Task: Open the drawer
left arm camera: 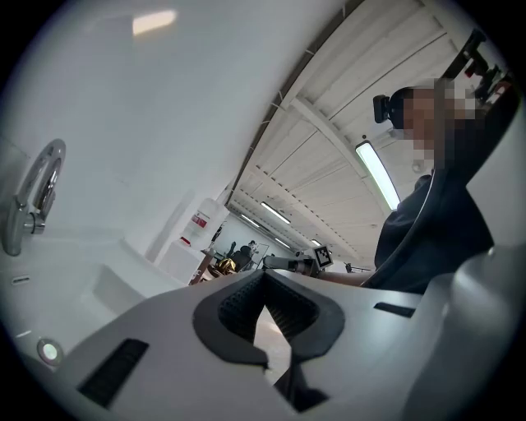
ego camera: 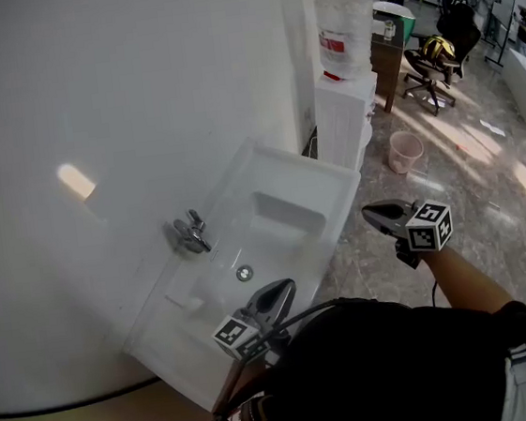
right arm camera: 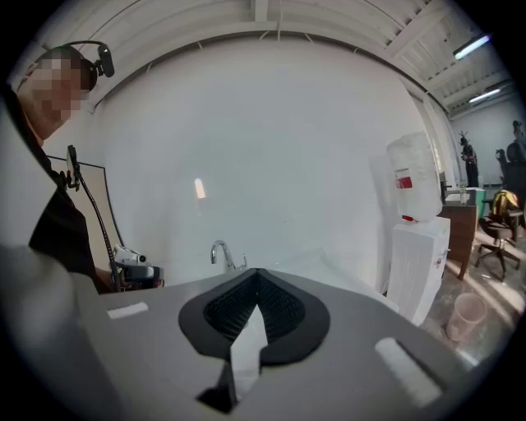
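Showing in no view, the drawer cannot be placed; the nearest fitting is a white sink (ego camera: 337, 183) set against a white wall (ego camera: 137, 96), and its front below the rim is hidden by the person's dark sleeve (ego camera: 394, 369). A chrome faucet (ego camera: 190, 232) stands at the sink's wall side, at 10 o'clock from the drain (ego camera: 244, 273). The left gripper (ego camera: 287, 287) hangs over the sink's near rim at 5 o'clock from the drain, pointing toward 2 o'clock in the head view, its marker cube (ego camera: 236, 335) behind it at 7 o'clock. Its own view shows the jaws closed tip to tip, with nothing between them. The right gripper (ego camera: 369, 211) is held out over the floor (ego camera: 488, 198), clear of the sink at 3 o'clock from the drain and well apart from the left one, pointing toward 10 o'clock. Its jaws are likewise pressed together and hold nothing; its view has the faucet beyond the tips at 11 o'clock. A white dispenser (ego camera: 346, 125) stands on the floor just past the sink's far end at 1 o'clock, carrying a clear bottle (ego camera: 343, 21) with a red label. A pale bucket (ego camera: 405, 151) sits on the floor at 4 o'clock from the dispenser, near it but apart. Farther off, at 1 o'clock from the bucket, is a chair (ego camera: 428, 71).
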The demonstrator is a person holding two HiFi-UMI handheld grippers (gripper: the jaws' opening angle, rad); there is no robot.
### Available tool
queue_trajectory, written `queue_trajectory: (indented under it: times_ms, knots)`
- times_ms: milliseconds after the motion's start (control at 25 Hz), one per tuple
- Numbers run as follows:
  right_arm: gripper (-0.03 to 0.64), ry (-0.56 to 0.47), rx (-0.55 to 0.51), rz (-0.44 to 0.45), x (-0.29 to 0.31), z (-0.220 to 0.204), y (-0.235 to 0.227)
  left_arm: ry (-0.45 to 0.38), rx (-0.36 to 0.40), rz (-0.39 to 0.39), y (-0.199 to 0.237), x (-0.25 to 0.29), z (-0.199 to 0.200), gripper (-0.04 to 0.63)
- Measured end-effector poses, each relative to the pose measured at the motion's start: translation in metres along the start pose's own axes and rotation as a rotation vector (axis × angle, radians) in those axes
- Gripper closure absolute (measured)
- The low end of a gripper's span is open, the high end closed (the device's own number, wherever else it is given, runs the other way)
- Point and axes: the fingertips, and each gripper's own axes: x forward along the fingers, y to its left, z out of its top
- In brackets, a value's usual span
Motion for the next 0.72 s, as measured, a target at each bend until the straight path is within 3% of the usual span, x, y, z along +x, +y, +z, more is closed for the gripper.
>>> queue_trajectory:
  times_ms: [240,440,600,720]
  knots:
    - [0.615,0.032,-0.095,0.084,0.007,-0.004,-0.010,-0.034,0.027,0.084,0.006,0.007,-0.006,0.595]
    - [0.615,0.048,-0.083,0.139,-0.009,-0.009,-0.053,-0.090,0.011,0.174,-0.003,0.040,-0.020,0.595]
    - [0.615,0.049,-0.094,0.172,-0.030,-0.015,-0.095,-0.072,0.020,0.225,-0.010,0.081,-0.038,0.595]
    - [0.615,0.036,-0.068,0.160,-0.048,-0.031,-0.133,-0.008,0.056,0.248,-0.012,0.120,-0.058,0.595]
